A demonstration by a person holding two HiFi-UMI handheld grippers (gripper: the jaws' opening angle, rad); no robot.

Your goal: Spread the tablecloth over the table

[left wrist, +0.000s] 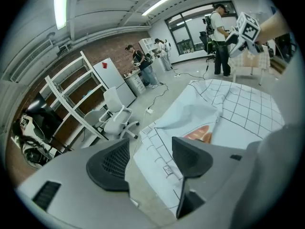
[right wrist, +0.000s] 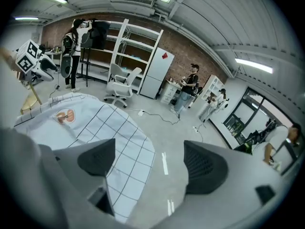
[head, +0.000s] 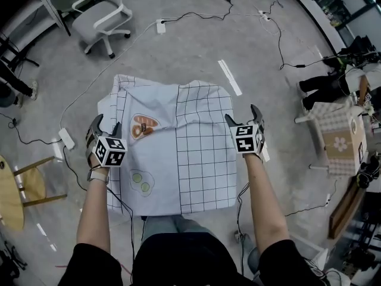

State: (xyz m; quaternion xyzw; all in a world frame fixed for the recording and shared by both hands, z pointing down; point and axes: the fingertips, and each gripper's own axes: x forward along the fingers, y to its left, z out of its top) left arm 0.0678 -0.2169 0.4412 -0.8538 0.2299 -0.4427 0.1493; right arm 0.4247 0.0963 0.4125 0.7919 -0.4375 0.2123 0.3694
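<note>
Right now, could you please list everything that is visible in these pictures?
tablecloth: one, pale blue with black grid, draped, centre.
office chair: one, white, floor beyond cloth, left.
power strip: two, white, floor left and far.
cables: several, black and white, across floor.
shelf rack: one, white, by brick wall.
bystanders: several, standing near walls.
left gripper: one, grey, cloth's left side, jaws open, empty.
right gripper: one, grey, cloth's right side, jaws open, empty.

The left tongs (left wrist: 150, 160) gape empty, with the rumpled edge of the gridded tablecloth (left wrist: 238, 113) just beyond them.
</note>
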